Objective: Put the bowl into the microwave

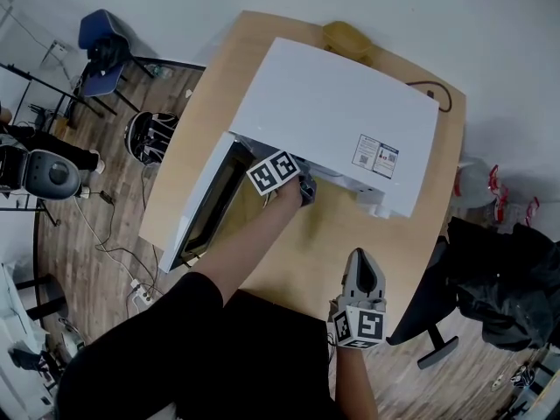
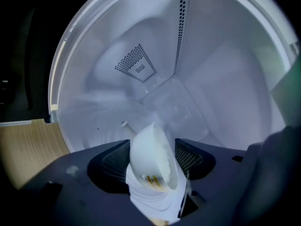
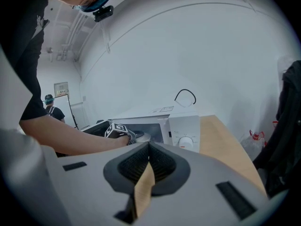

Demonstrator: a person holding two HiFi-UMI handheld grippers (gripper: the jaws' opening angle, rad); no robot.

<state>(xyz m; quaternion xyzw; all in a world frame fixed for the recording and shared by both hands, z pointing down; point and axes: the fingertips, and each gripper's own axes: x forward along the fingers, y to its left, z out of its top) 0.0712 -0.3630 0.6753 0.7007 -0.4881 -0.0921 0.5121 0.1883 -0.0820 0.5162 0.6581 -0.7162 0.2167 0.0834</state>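
- The bowl (image 2: 151, 159) is pinched between the jaws of the left gripper (image 1: 296, 182). The jaws are narrowed onto its wall, and the bowl is already at the mouth of the open microwave (image 1: 341, 121).
- In the left gripper view, nothing but the white cavity (image 2: 141, 69) is seen past the bowl, so it's reckoned to be just inside the opening and not yet set down.
- The right gripper (image 3: 149, 147) is held back over the table (image 1: 350, 234), well apart from the action. Its jaws are closed together with nothing in them.
- The door (image 1: 206, 204) is swung open to the left, beside the reaching arm.
- What could go wrong: the bowl is gripped on one side only and carried tilted. If it's let go like that, it would probably be dropped onto its edge and could roll or clatter on the cavity floor.
- A slip is also possible, since a smooth wall is being squeezed by two small pads.
- If it's pushed in without levelling, the raised rim might get knocked against the cavity frame.
- Orientation: the bowl is tipped on its side, with the opening turned toward the right of the left gripper view.
- Its widest line, across the rim, is aimed along the jaws and into the cavity.
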